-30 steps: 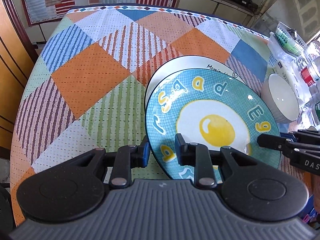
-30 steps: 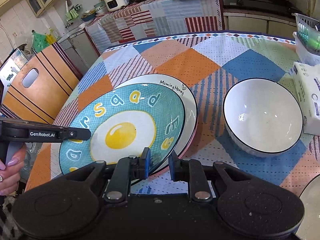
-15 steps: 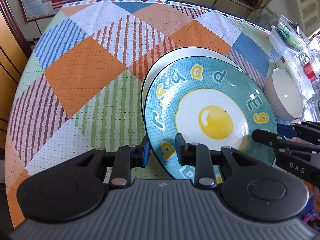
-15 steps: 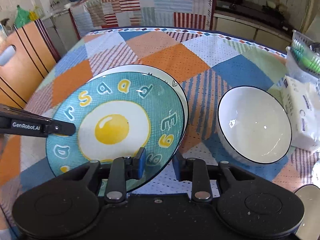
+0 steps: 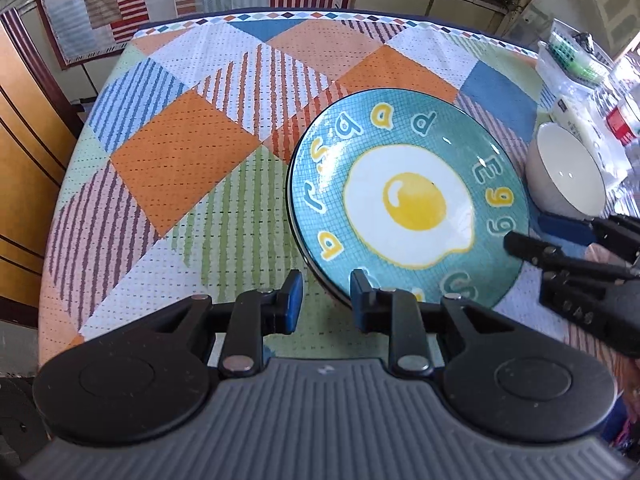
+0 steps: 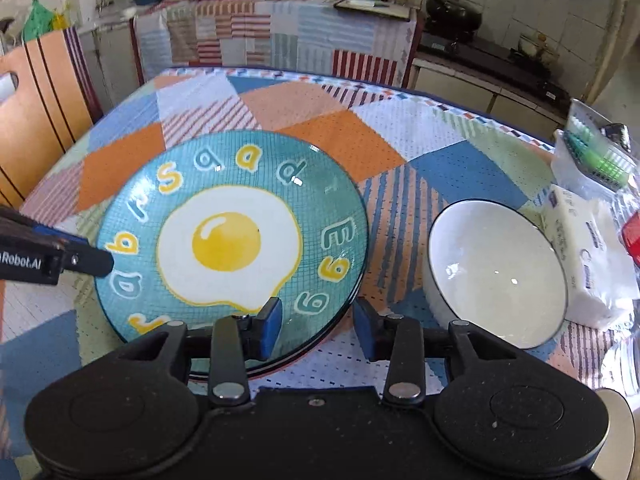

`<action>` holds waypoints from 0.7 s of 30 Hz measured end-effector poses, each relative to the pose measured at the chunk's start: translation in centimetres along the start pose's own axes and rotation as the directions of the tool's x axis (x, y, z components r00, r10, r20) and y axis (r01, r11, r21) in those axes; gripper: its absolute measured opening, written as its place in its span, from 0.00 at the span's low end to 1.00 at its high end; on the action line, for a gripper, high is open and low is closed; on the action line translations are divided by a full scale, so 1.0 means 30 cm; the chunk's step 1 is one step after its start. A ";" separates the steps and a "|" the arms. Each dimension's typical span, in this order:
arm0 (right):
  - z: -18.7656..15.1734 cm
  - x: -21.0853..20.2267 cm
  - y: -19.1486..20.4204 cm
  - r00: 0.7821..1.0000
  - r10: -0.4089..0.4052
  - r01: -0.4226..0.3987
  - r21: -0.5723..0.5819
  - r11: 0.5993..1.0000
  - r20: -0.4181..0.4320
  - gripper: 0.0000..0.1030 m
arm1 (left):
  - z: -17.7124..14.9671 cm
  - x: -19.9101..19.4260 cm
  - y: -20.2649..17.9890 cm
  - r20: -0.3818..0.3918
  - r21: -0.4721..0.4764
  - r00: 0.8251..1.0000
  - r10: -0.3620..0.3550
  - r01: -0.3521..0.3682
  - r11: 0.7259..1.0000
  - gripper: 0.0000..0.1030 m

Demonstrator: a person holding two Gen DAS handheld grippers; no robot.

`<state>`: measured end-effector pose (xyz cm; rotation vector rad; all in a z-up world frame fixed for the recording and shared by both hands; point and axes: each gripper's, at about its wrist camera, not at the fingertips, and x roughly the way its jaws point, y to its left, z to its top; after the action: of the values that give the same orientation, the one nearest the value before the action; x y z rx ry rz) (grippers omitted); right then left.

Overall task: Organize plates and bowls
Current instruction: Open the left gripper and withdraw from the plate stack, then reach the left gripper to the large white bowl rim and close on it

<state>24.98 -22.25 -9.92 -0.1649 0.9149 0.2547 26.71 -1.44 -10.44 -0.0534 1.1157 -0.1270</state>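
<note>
The teal fried-egg plate [image 5: 408,204] [image 6: 232,240] lies flat on top of another plate, whose dark rim [image 6: 304,354] just shows under its near edge. My left gripper [image 5: 325,306] is open, its jaws on either side of the plate's near-left rim. My right gripper [image 6: 316,330] is open, its jaws on either side of the plate's near-right rim. A white bowl with a dark rim [image 6: 496,276] [image 5: 568,172] stands upright to the right of the plates.
A patchwork cloth [image 5: 180,160] covers the table. A tissue pack [image 6: 588,256] and a clear basket with green items [image 6: 596,156] sit at the right edge. A wooden cabinet [image 5: 24,152] stands to the left; a kitchen counter is behind.
The egg plate has come down from a tilted hold onto the white plate and now covers it. Both grippers have opened and let go of its rim.
</note>
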 end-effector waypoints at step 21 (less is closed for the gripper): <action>-0.188 -0.501 0.100 0.996 0.080 -0.081 0.041 0.996 0.035 0.68 | -0.217 -0.390 -0.107 0.007 0.228 1.000 -0.029 0.026 0.973 0.40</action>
<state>11.07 -22.99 -1.40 -0.0847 0.8938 0.3118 15.56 -2.98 -2.50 0.1357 1.0841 -0.2787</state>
